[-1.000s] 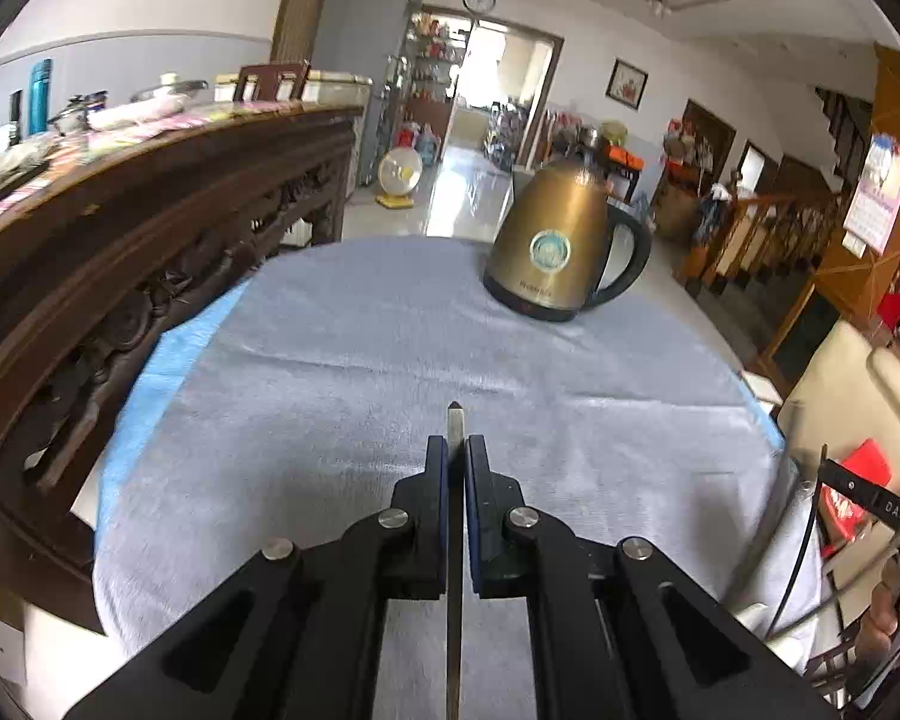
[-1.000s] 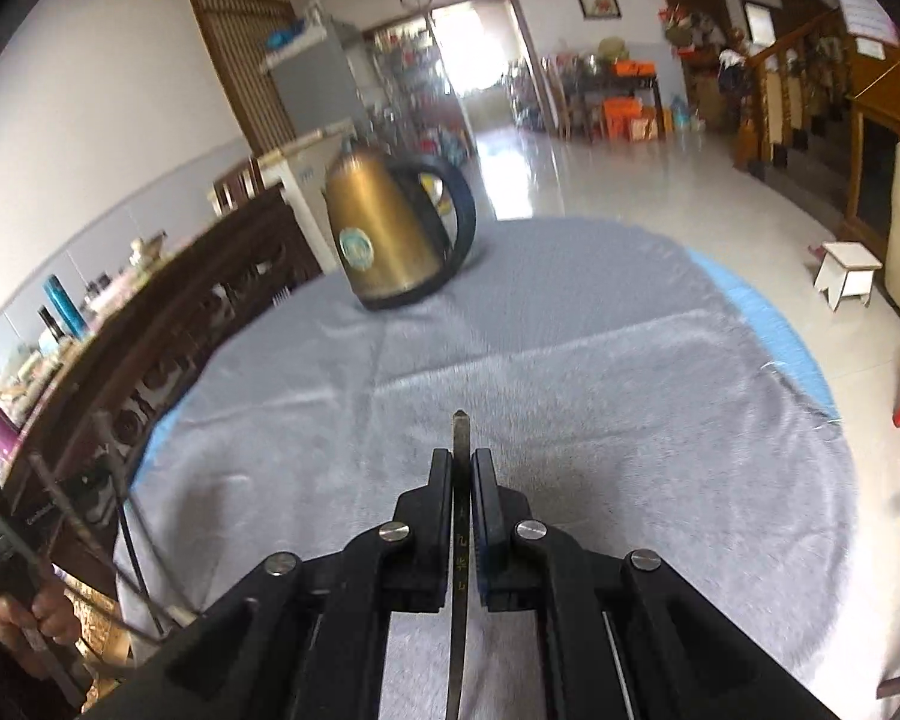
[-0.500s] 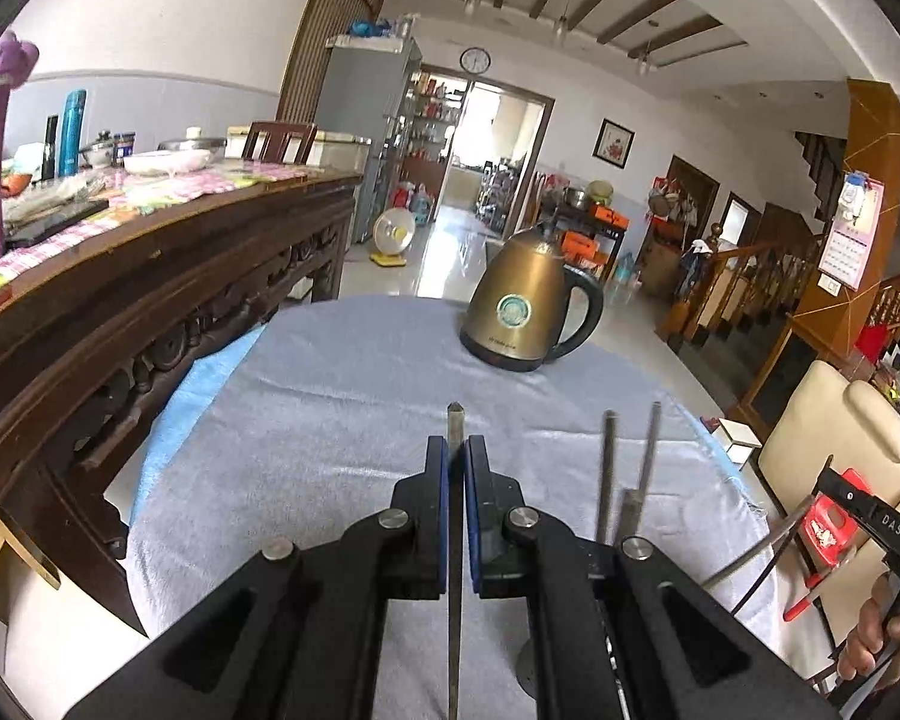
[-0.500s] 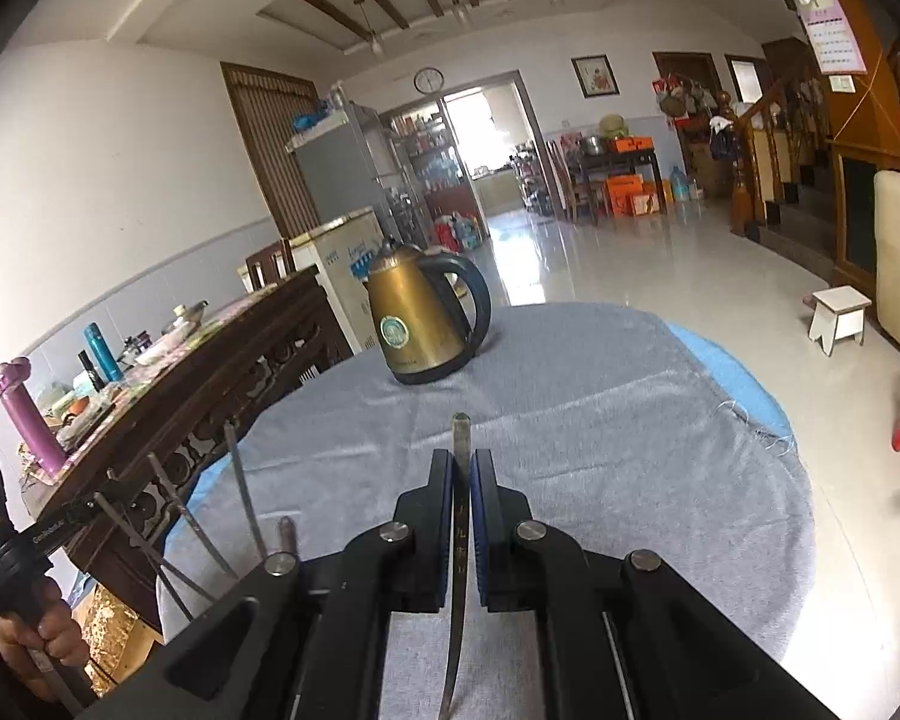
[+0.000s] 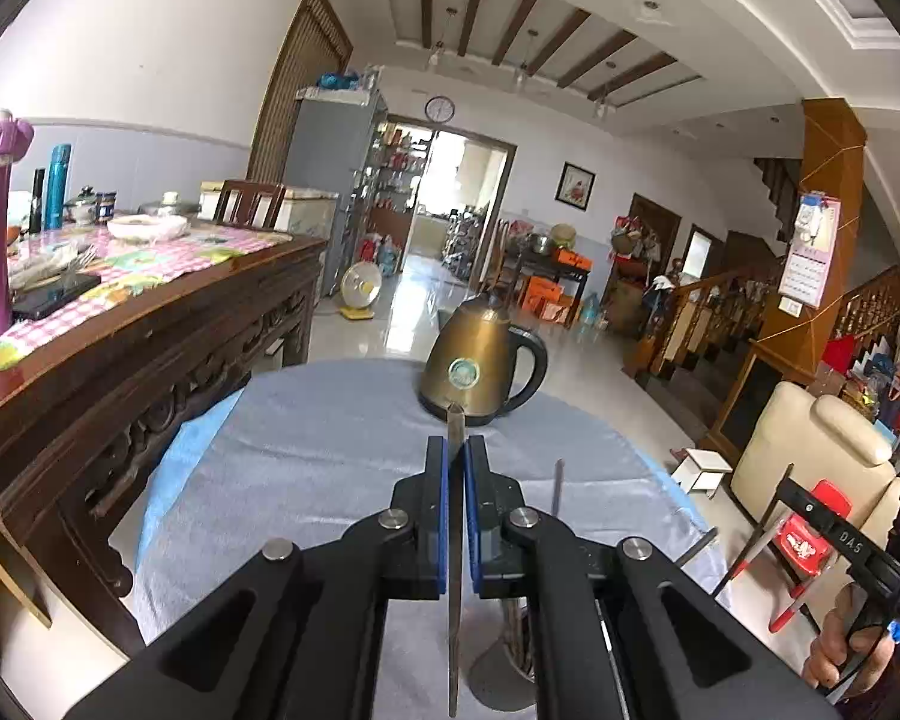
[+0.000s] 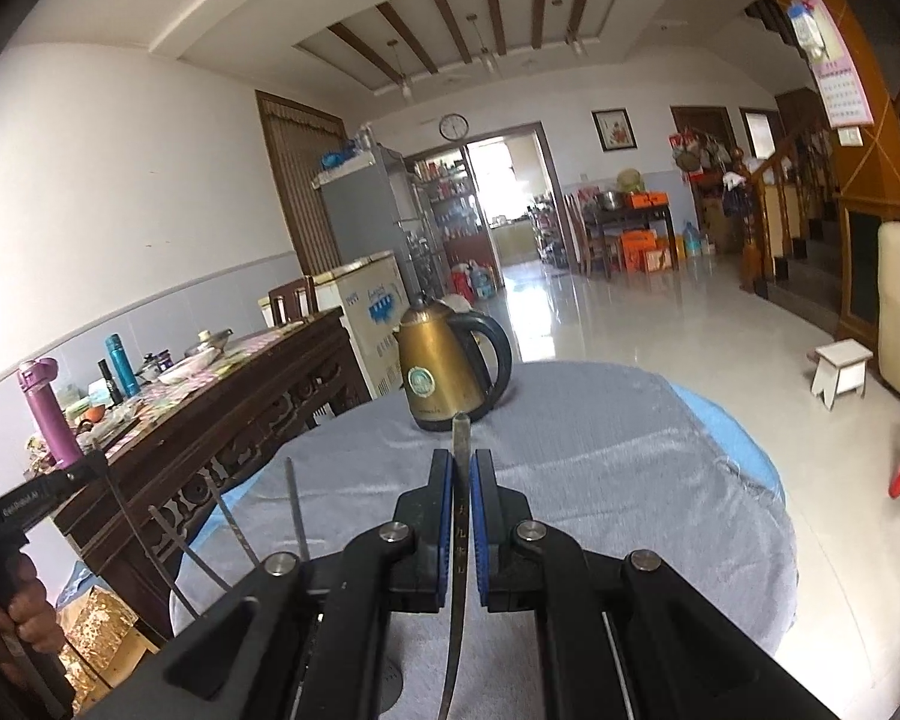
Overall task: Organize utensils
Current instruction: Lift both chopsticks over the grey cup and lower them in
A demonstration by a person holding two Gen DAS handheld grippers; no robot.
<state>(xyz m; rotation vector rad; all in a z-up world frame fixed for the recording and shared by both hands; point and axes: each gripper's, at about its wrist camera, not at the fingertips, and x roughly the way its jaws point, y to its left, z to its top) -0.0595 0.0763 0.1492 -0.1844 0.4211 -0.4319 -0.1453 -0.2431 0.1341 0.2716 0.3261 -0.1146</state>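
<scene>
Grey cloth (image 5: 330, 450) covers the round table, and the bronze-coloured electric kettle with its black handle (image 5: 477, 369) stands at its far edge. My left gripper (image 5: 456, 468) is clamped on a thin flat metal utensil handle (image 5: 455, 540), held edge-on between the blue pads with its tip poking out in line with the kettle's base. My right gripper (image 6: 462, 474) is likewise pressed tight on a second slim metal utensil handle (image 6: 460, 540) (small characters are stamped along it), tip also pointing at the kettle. Nearer me than the kettle, more thin metal utensil stems (image 6: 297, 516) stand up from a holder mostly hidden behind the grippers.
</scene>
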